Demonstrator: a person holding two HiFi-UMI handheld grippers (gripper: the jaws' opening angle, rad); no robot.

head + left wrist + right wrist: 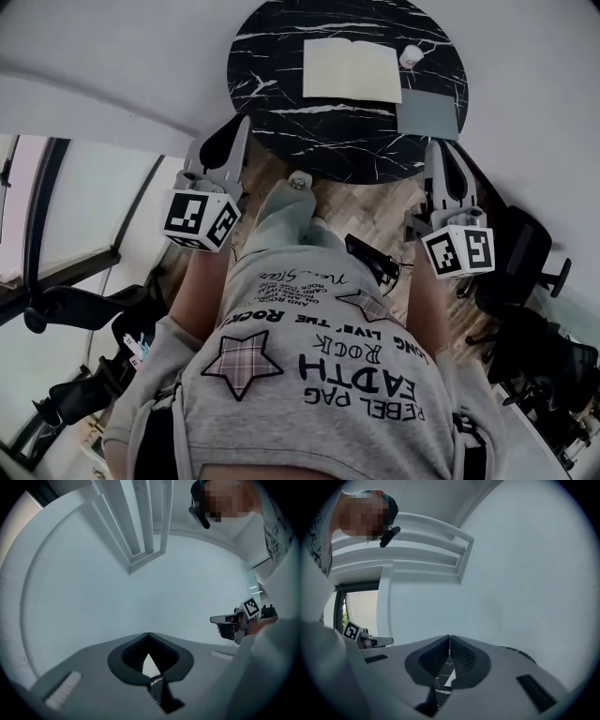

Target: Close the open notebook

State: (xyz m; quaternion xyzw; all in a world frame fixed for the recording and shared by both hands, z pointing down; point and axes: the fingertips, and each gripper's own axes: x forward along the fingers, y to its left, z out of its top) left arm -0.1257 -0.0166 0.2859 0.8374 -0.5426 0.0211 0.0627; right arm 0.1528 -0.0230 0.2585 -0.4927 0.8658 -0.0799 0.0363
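Worktop (pixel 272 84): round, black with white marble veins, sitting top centre of the head view.
Notebook (pixel 352 70): it's lying open and flat on the worktop, pale pages up, in the upper right part of the round top. Neither of your grippers is touching it.
Grey rectangle (pixel 428 114): flat on the worktop just to the lower right of the notebook, close to the rim.
Left gripper (pixel 244 124): at centre left of the head view, tip at the worktop's lower left edge, well apart from the notebook. Its fingers (pixel 131 652) are clenched tip to tip with nothing in them.
Right gripper (pixel 439 148): at centre right, tip by the rim just below the grey rectangle. Its fingers (pixel 464 657) are pressed together too, nothing held.
Small white thing (pixel 410 55): right by the notebook's top right corner, too tiny to say what it is.
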